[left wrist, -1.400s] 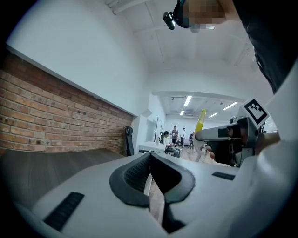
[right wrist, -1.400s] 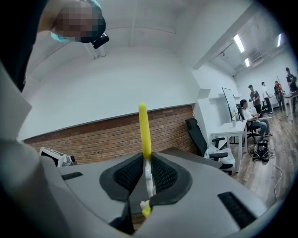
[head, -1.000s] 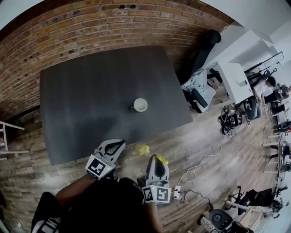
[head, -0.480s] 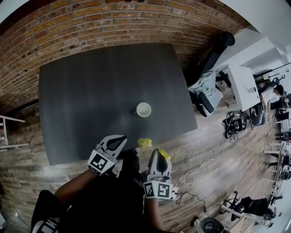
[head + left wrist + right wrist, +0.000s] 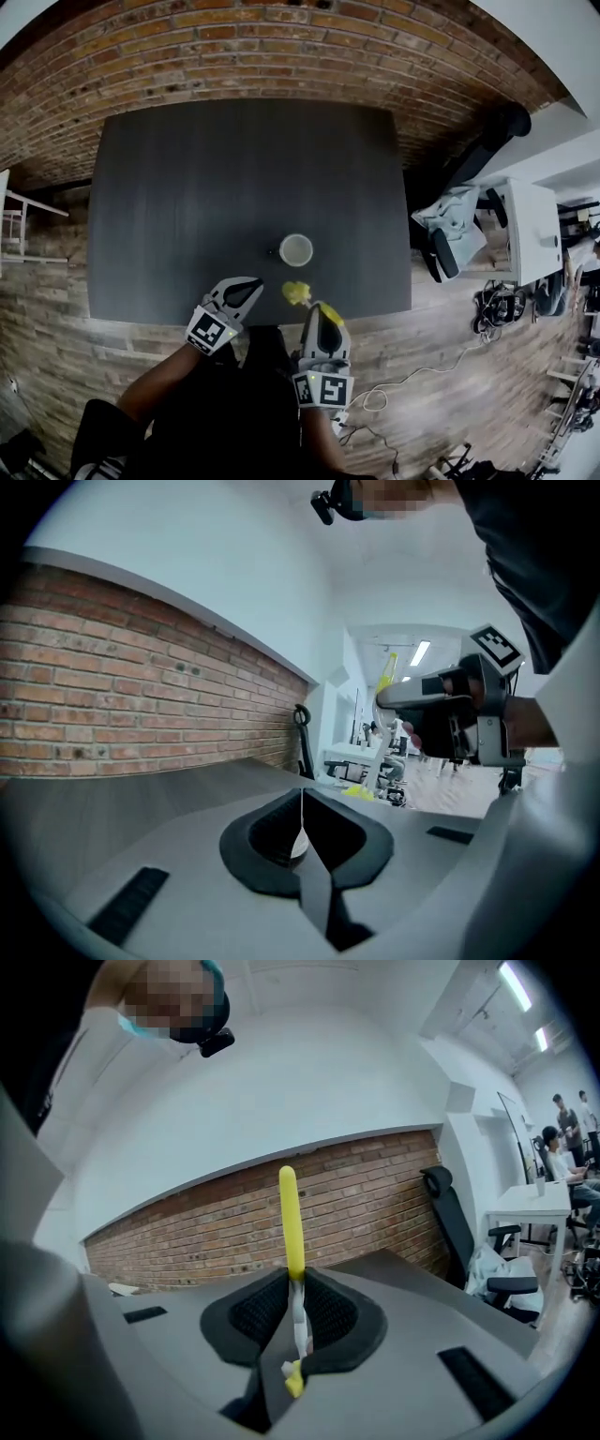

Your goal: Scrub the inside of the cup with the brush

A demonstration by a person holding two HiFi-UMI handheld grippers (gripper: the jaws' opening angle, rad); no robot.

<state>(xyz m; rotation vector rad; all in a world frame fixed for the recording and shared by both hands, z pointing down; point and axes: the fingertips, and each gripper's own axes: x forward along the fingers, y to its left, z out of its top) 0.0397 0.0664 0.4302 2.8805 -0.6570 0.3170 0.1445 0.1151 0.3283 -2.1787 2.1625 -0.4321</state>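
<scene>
The left gripper (image 5: 251, 284) is clenched on nothing: in its own view the two dark jaws meet along a thin line, with no object pinched there. It hovers above the near edge of the dark grey table (image 5: 187, 187), left of the right gripper (image 5: 322, 307) and apart from it. The right gripper is clamped on the brush (image 5: 292, 1218), whose yellow handle stands up out of the closed jaws in the right gripper view, with a white stem running down between the pads. From the left gripper view the brush hangs roughly upright from that gripper, one yellow end above and a yellow tuft below. In the head view the tuft shows just over the table's near edge, between the two grippers. The white cup (image 5: 296, 250) stands upright on the table, a little in from the near edge and right of its middle, its handle pointing left. It lies just beyond the tuft, and neither gripper nor the brush touches it. A brick wall (image 5: 281, 37) runs behind the table, a wooden floor (image 5: 441, 328) lies around it, and an office chair (image 5: 450, 234) stands to the right.
</scene>
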